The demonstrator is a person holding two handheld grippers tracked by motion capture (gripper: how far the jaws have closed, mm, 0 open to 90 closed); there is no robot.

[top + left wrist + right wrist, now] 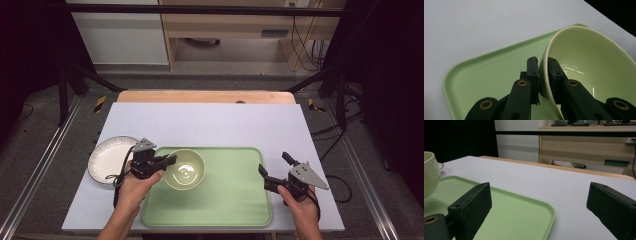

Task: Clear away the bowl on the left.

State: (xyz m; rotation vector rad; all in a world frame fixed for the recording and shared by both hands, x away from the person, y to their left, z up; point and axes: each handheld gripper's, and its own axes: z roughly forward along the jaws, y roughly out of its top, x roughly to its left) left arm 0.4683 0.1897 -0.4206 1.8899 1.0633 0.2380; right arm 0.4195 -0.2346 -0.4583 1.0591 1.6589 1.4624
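Pinching the bowl's [184, 169] near-left rim, left gripper [169, 161] has jaws clamped on the wall, one pad inside, one outside, seen close up in the left gripper view [543, 75]. Bowl is pale green, sits on the left part of the green tray [230, 200], looks tilted. Right gripper [274, 167] hovers over the tray's right edge, jaws wide apart, nothing between them. White plate [107, 157] lies on the table [210, 120], just left of the tray.
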